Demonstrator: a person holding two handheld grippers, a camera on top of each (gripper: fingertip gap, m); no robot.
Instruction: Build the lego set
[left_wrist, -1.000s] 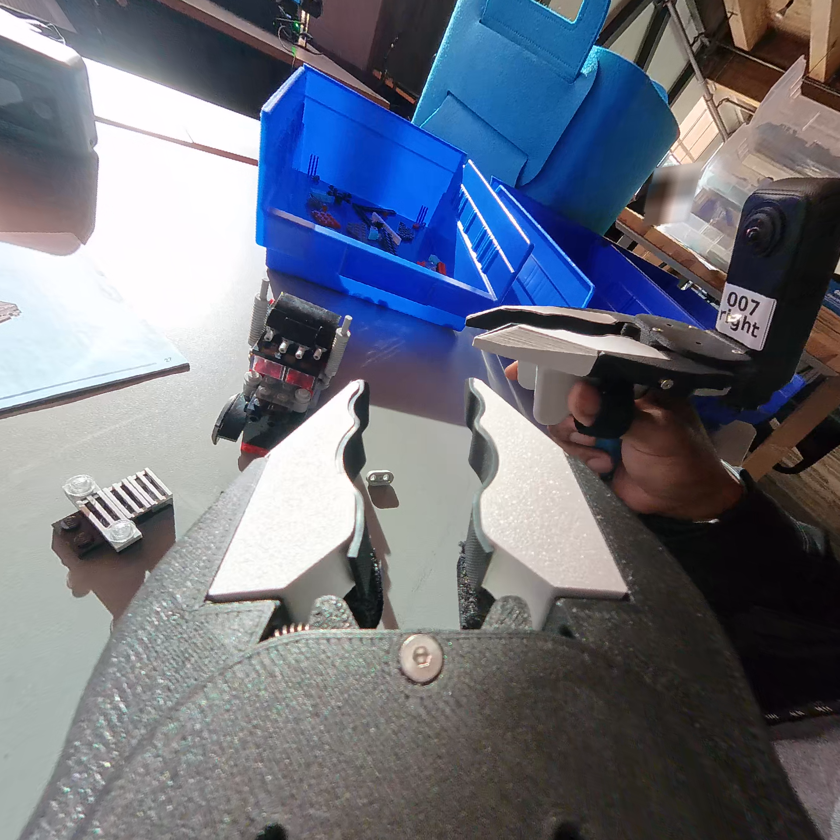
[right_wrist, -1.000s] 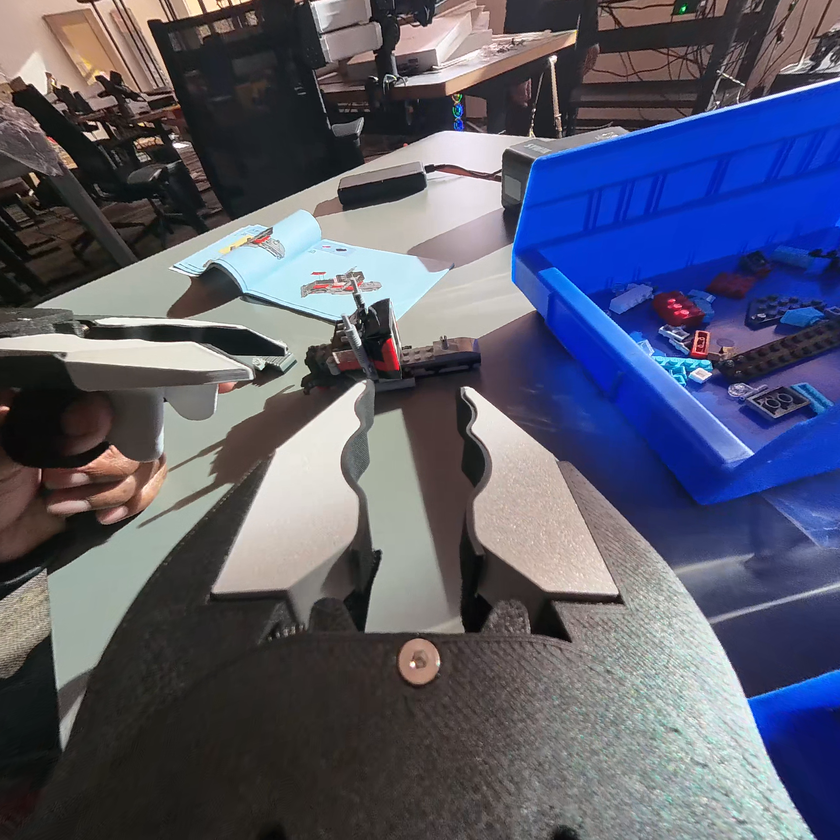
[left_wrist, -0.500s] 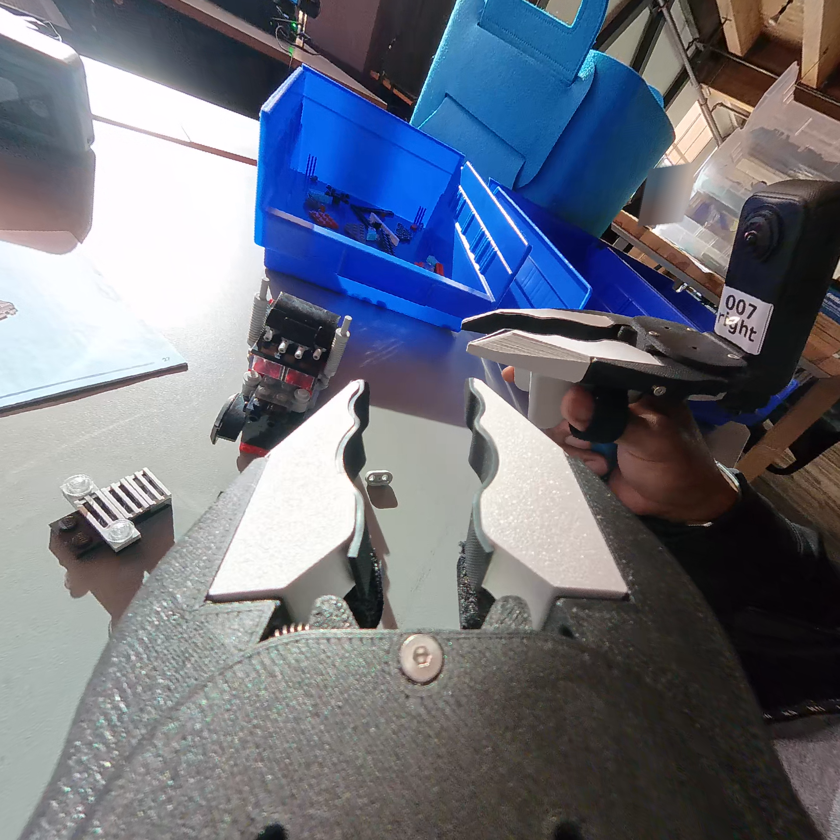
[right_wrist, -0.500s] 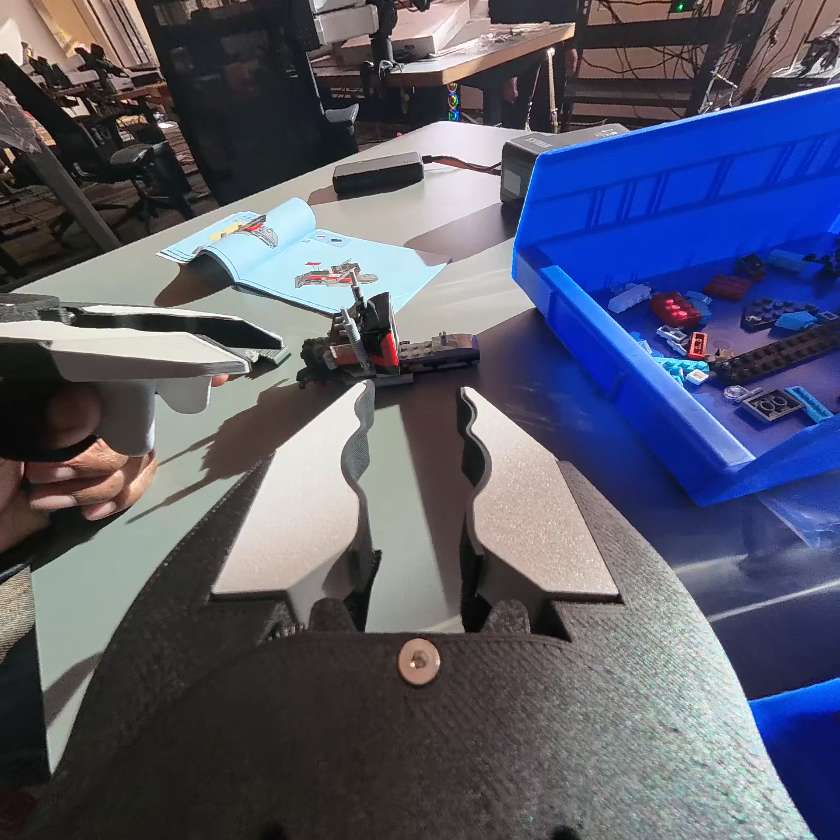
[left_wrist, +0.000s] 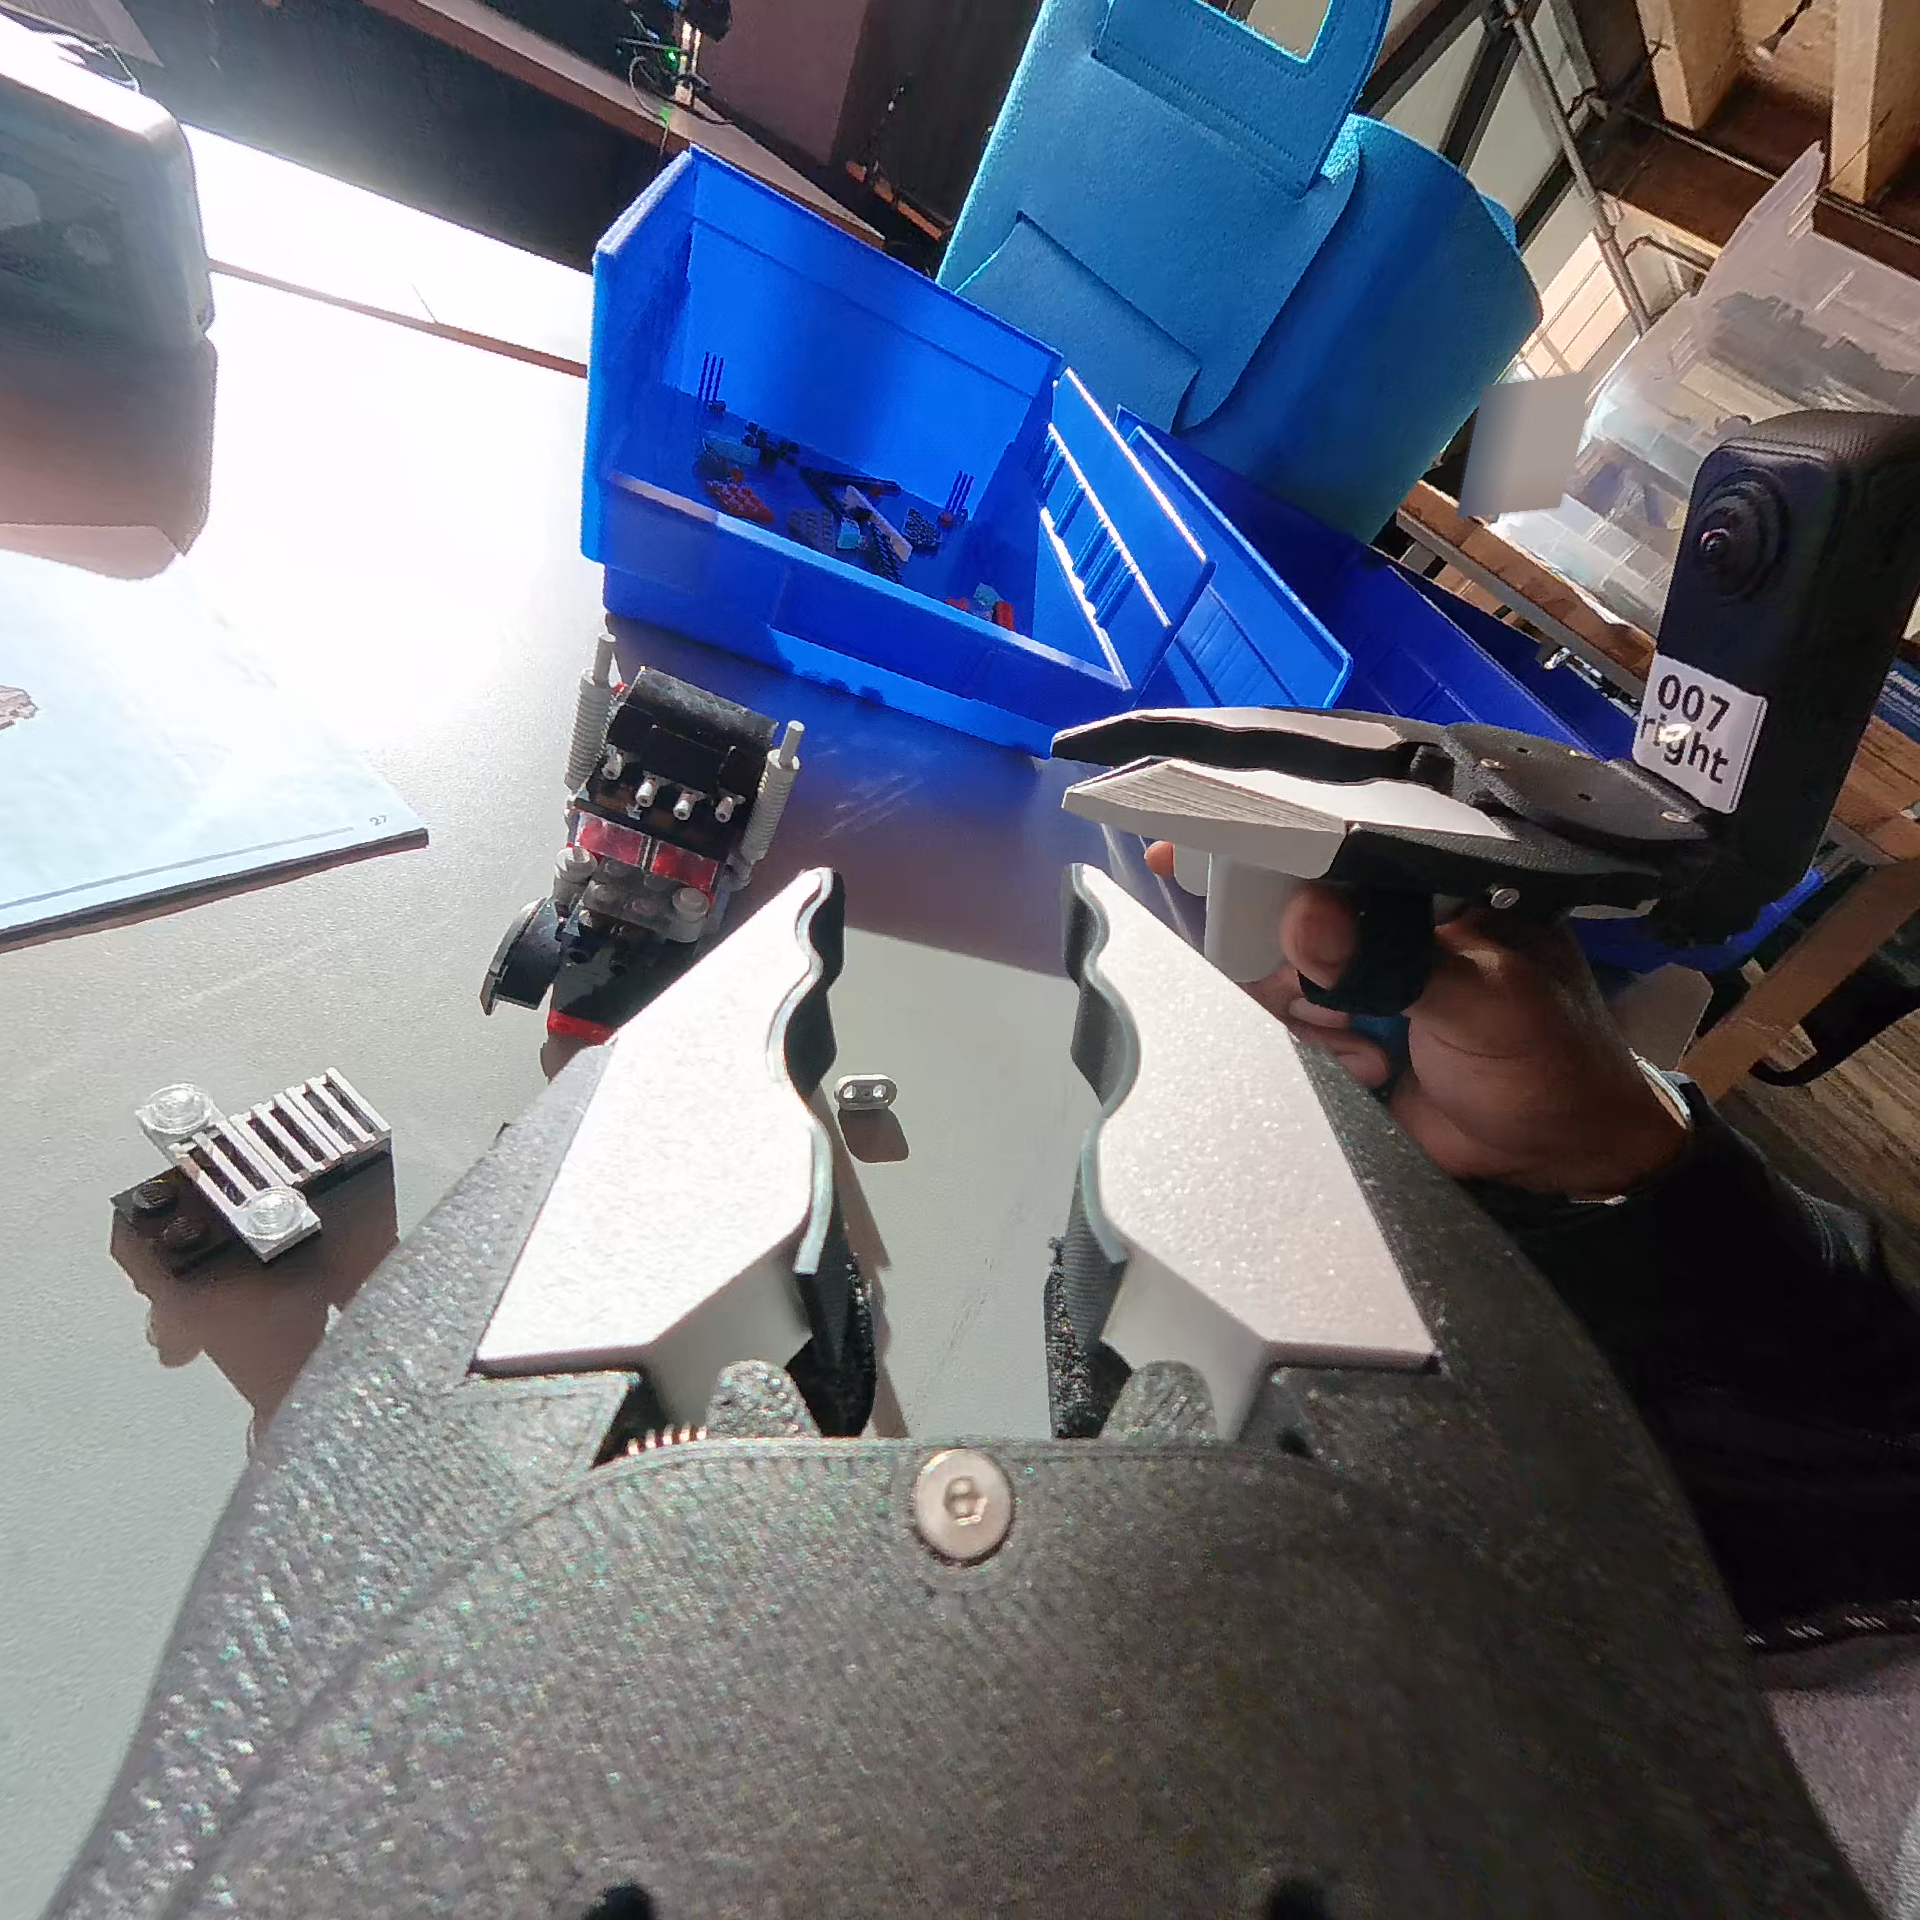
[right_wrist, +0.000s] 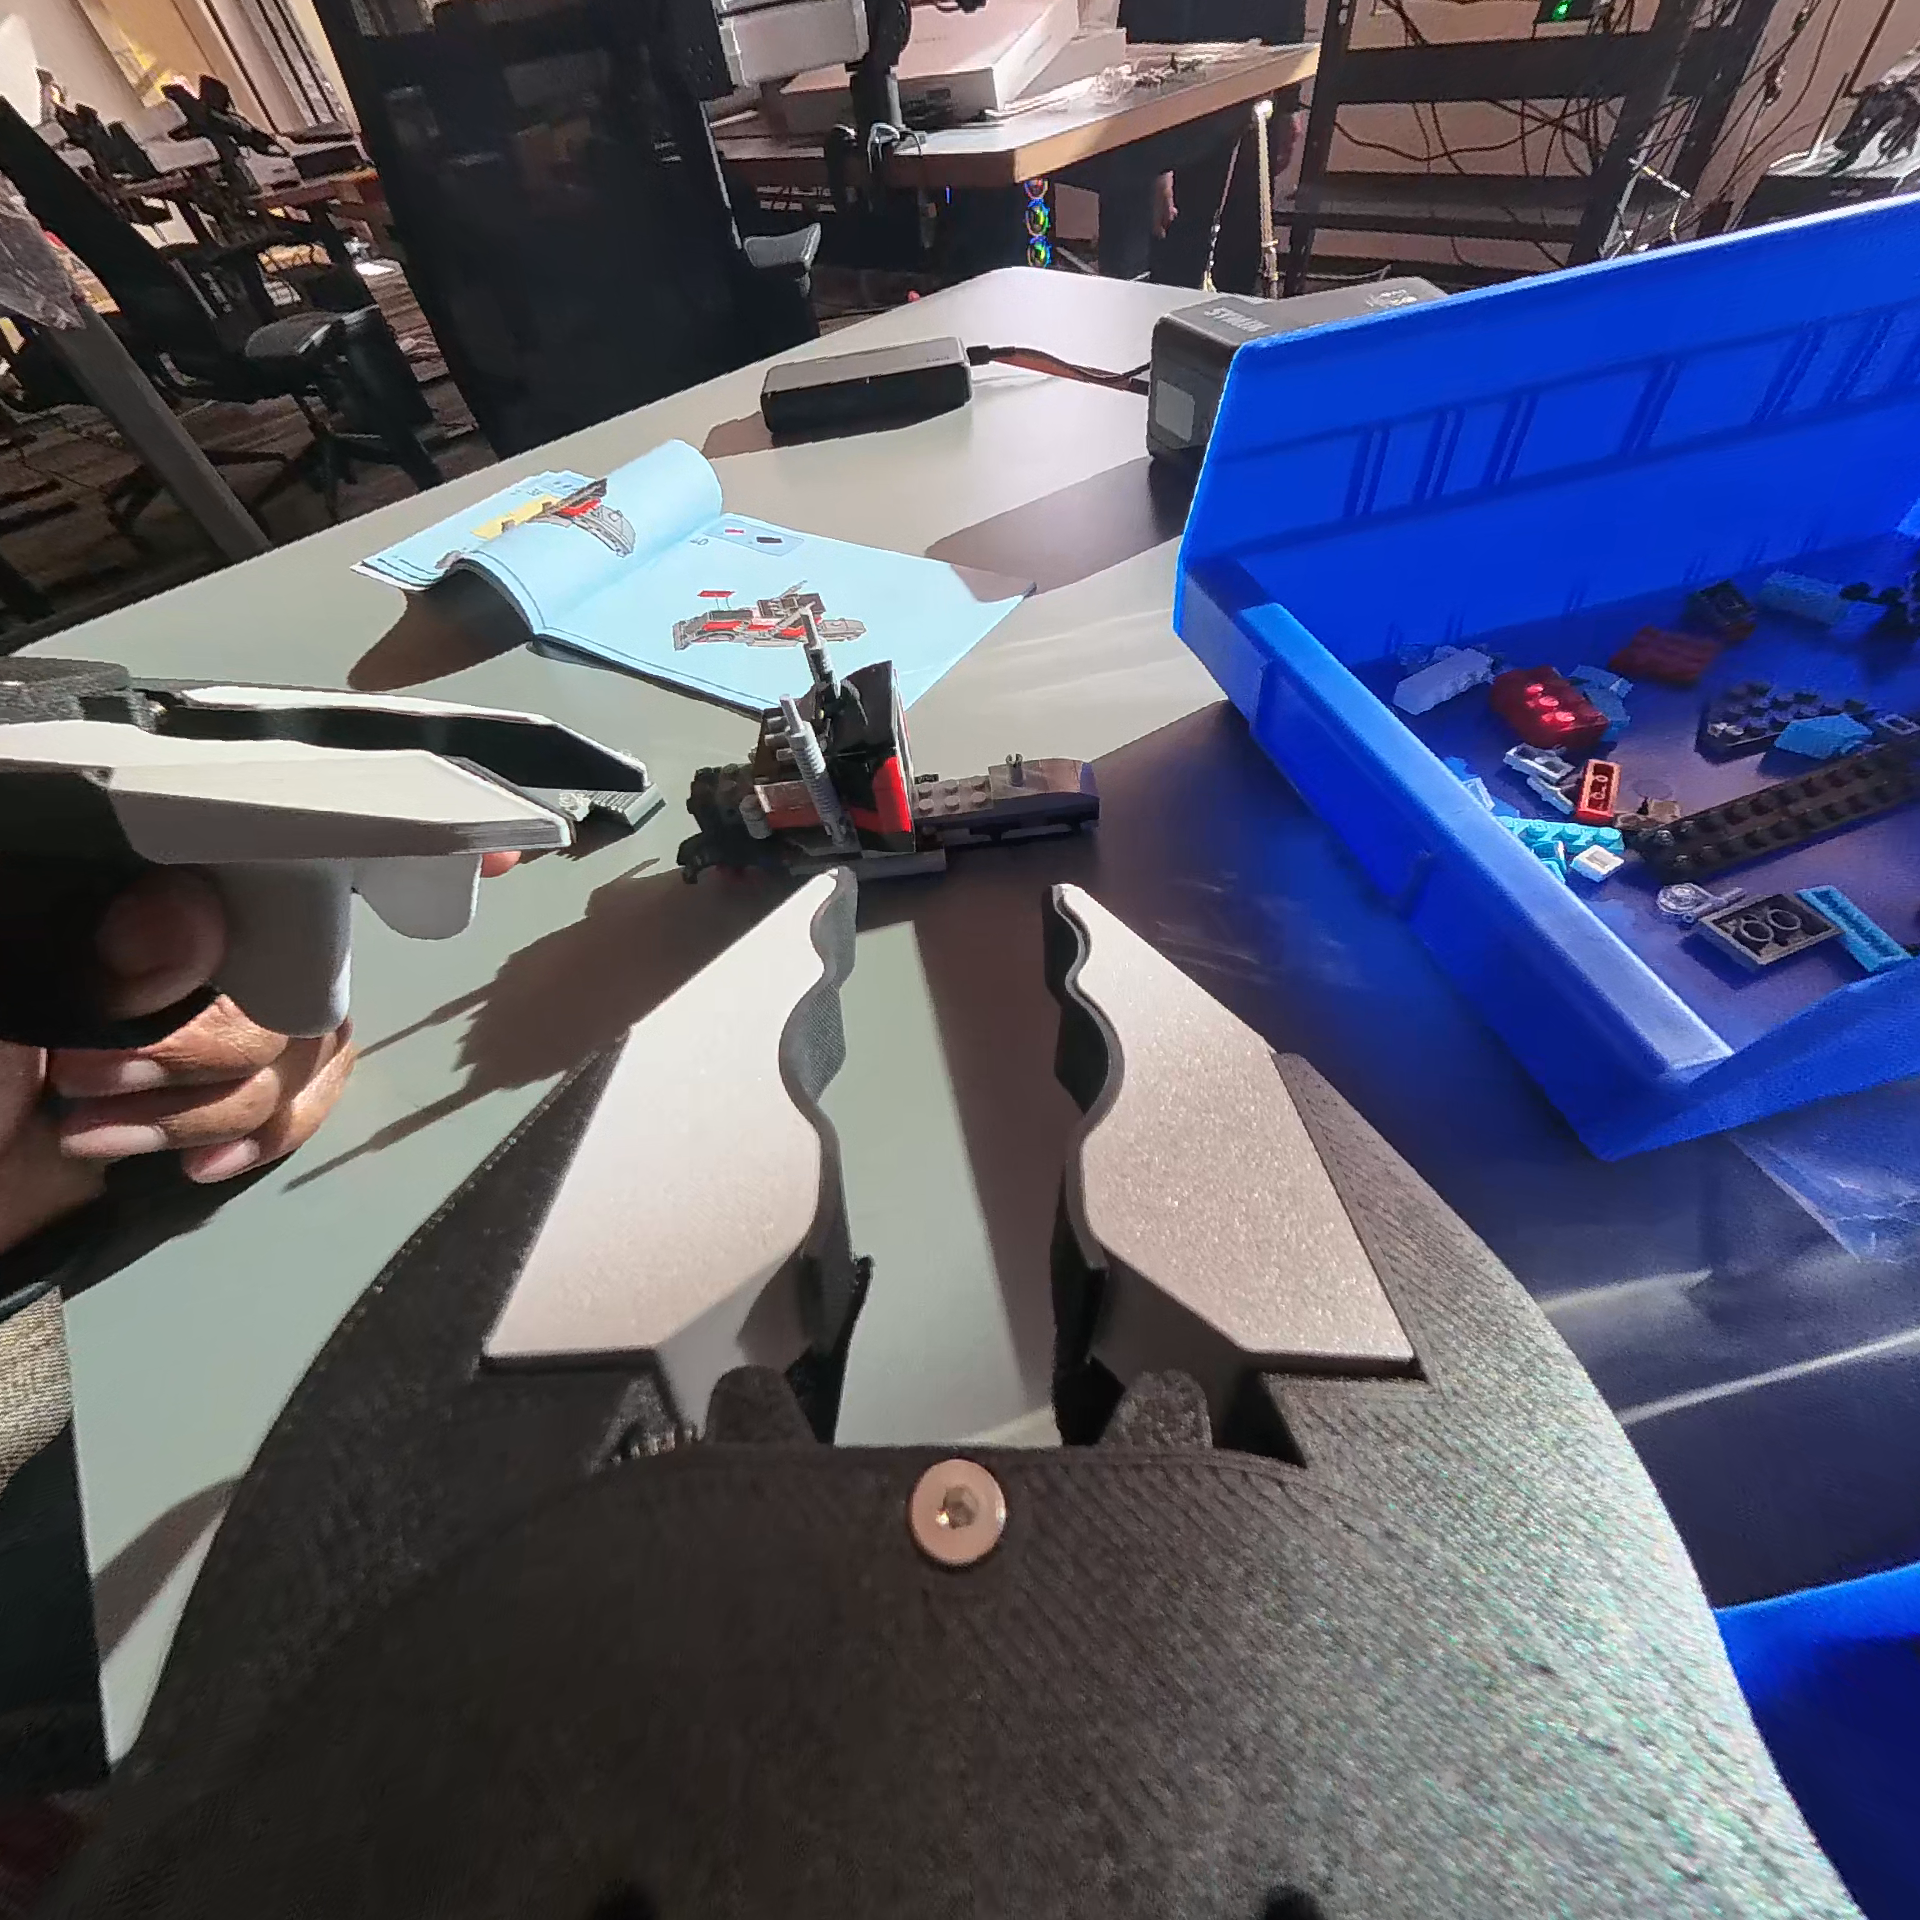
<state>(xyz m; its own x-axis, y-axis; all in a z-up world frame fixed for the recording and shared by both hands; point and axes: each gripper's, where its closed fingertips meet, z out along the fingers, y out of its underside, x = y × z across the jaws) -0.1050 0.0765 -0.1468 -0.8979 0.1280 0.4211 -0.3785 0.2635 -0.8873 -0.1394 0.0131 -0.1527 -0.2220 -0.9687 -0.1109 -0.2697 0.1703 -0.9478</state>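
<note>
Your left gripper (left_wrist: 951, 914) hangs above the grey table (left_wrist: 312, 1455) with its jaws spread and nothing between them; a small grey piece (left_wrist: 865, 1091) lies on the table in the gap; the half-built truck (left_wrist: 655, 831) stands just ahead to the left, in front of the blue bin (left_wrist: 831, 343) of loose bricks; a grey grille assembly (left_wrist: 249, 1164) lies apart at the left. Your right gripper (right_wrist: 951, 914) is likewise released and empty, aimed at the truck (right_wrist: 862, 790); the open instruction booklet (right_wrist: 707, 582) lies beyond it.
</note>
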